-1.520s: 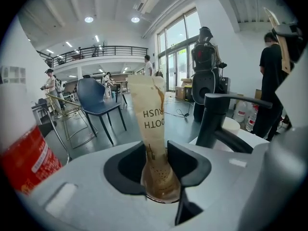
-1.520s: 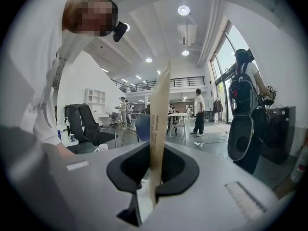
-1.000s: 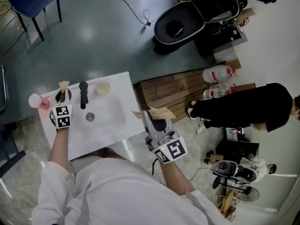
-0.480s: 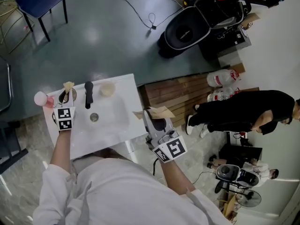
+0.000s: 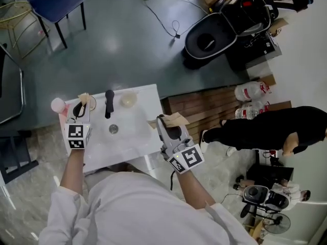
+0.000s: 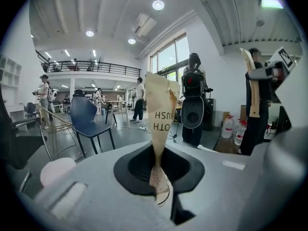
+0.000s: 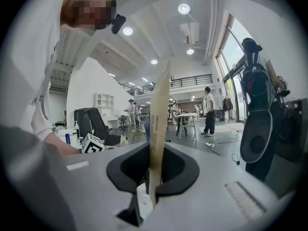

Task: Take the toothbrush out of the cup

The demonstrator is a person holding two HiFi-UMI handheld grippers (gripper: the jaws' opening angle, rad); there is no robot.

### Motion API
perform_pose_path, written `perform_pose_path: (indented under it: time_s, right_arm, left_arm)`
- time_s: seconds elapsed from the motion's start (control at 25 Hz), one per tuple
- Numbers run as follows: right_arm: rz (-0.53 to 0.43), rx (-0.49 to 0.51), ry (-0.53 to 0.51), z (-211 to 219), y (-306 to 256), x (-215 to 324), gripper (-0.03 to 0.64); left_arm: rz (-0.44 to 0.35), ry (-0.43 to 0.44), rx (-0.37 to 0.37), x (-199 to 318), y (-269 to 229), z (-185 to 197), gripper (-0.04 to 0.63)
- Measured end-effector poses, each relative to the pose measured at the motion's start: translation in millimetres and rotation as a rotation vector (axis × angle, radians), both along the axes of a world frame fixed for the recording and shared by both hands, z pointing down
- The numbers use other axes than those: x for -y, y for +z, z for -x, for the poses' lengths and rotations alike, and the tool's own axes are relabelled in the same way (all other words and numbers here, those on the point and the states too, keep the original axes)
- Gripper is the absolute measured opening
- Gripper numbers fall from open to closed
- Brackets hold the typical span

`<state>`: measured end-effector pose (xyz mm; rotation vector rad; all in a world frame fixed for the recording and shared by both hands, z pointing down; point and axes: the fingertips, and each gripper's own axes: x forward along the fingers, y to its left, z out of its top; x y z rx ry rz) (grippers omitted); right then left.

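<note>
In the left gripper view my left gripper [image 6: 160, 189] is shut on a toothbrush in a tan paper wrapper [image 6: 161, 109] that stands upright between the jaws. In the head view the left gripper [image 5: 80, 109] holds this toothbrush [image 5: 83, 98] above the back left corner of the white sink [image 5: 134, 137], over a beige cup [image 5: 91, 104] whose rim partly shows. My right gripper [image 5: 162, 122] hovers off the sink's right edge, shut on a second paper-wrapped toothbrush [image 5: 172, 120]. In the right gripper view that second toothbrush [image 7: 158, 124] shows edge-on in the right gripper [image 7: 150, 189].
A pink cup [image 5: 57, 105] stands at the sink's far left corner, a black faucet [image 5: 109, 103] and another pale cup [image 5: 128, 100] along its back. A drain [image 5: 113, 129] lies mid-basin. A blue chair [image 5: 53, 1] stands on the floor beyond, and a person in black [image 5: 265, 129] is on the right.
My left gripper has risen with the wrapped toothbrush, lifting it up from the beige cup. The right gripper has shifted only slightly with its packet. The head view has swung.
</note>
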<state>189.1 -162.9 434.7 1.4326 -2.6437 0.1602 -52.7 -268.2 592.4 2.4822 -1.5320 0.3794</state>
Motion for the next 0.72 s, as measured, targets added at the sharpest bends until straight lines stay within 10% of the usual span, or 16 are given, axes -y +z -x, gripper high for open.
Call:
perform_pose_path:
  time_s: [0.72]
  right_arm:
    - [-0.053,0.025,-0.056,56.3,-6.7,-5.0,0.034]
  left_arm:
    - [-0.124,0.175,-0.030,-72.1,-112.8,15.8,0.020]
